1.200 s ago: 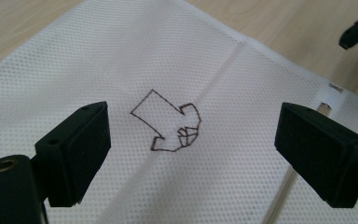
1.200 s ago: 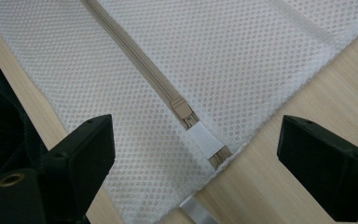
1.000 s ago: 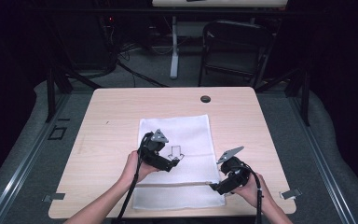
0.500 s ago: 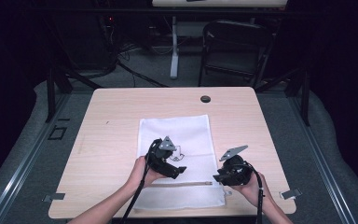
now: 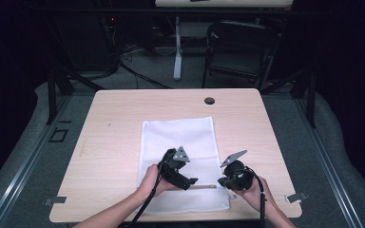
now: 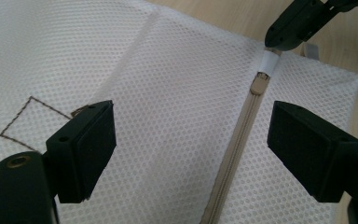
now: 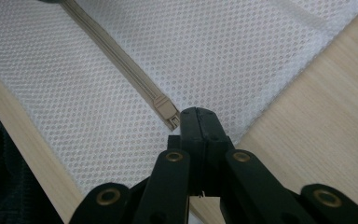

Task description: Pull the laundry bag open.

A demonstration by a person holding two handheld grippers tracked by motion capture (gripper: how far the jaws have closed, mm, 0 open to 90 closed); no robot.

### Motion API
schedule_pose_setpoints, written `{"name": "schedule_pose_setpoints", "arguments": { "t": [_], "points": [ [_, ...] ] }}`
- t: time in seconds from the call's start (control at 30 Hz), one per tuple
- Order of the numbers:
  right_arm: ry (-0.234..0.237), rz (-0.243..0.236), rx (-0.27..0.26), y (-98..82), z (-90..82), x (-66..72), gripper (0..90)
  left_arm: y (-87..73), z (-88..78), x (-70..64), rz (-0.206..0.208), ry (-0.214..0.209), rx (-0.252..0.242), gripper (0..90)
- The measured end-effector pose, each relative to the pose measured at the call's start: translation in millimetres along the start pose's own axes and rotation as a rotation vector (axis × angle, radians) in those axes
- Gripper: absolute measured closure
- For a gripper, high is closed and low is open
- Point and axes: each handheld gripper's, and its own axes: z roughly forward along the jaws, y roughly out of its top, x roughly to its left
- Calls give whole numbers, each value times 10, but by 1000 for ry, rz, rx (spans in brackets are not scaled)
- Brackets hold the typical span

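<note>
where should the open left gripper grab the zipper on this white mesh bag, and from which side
Grip the beige zipper tape of the white mesh laundry bag just behind its slider, coming straight down with one jaw either side. It lies flat as a narrow strip, already between the open left gripper jaws. The right gripper is shut on the white tab at the slider end.

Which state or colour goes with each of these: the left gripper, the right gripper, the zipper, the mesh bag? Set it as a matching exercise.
Things:
1. left gripper
2. right gripper
3. zipper
4. mesh bag

States or colours:
A. beige
B. jaws shut on the pull tab
C. white
D. jaws open over the mesh

Pairs: 1-D, 2-B, 3-A, 4-C.

Note: the left gripper's jaws have just been closing a little, and their pads press on nothing.
</note>
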Motion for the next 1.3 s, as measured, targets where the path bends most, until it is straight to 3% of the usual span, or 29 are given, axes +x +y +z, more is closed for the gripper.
{"name": "schedule_pose_setpoints", "arguments": {
  "t": [0.07, 0.23, 0.67, 1.07, 1.27, 1.3],
  "points": [
    [3, 0, 4, -2, 11, -8, 900, 4, 41, -24, 11, -27, -7, 163],
    [10, 8, 17, -13, 43, -22, 900, 27, 113, -59, 37, -43, 17, 186],
    [13, 28, 56, -20, 141, -47, 900, 91, 367, -180, 107, -101, 32, 360],
    [27, 37, 66, -26, 175, -62, 900, 183, 524, -237, 127, -156, 8, 596],
    [26, 37, 71, -28, 173, -71, 900, 206, 626, -292, 152, -180, 34, 675],
    [26, 37, 72, -28, 173, -71, 900, 209, 629, -298, 156, -168, 46, 690]
  ]
}}
